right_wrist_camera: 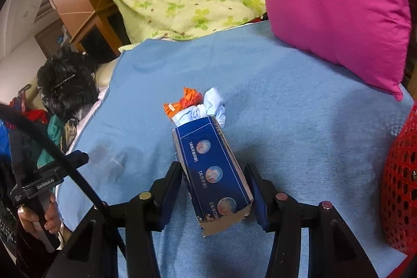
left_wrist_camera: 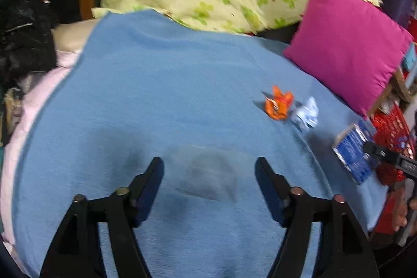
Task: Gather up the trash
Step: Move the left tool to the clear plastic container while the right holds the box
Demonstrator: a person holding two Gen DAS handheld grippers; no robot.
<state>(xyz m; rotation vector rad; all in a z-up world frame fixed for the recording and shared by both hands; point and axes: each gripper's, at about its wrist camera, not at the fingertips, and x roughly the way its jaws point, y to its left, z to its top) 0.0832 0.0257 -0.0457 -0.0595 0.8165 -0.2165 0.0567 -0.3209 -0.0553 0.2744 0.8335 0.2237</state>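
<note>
Two hand-held grippers angle downward. The left gripper point(left_wrist_camera: 209, 168) has its jaws spread wide with nothing between the fingers. The right gripper point(right_wrist_camera: 213, 183) has its fingers on either side of a dark blue box point(right_wrist_camera: 213, 168), pads against its sides. A hand point(right_wrist_camera: 39, 219) grips the left gripper's handle.

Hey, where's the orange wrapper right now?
The orange wrapper lies on the blue blanket, right of centre in the left wrist view, touching the crumpled pale blue mask and below the pink pillow.
</note>
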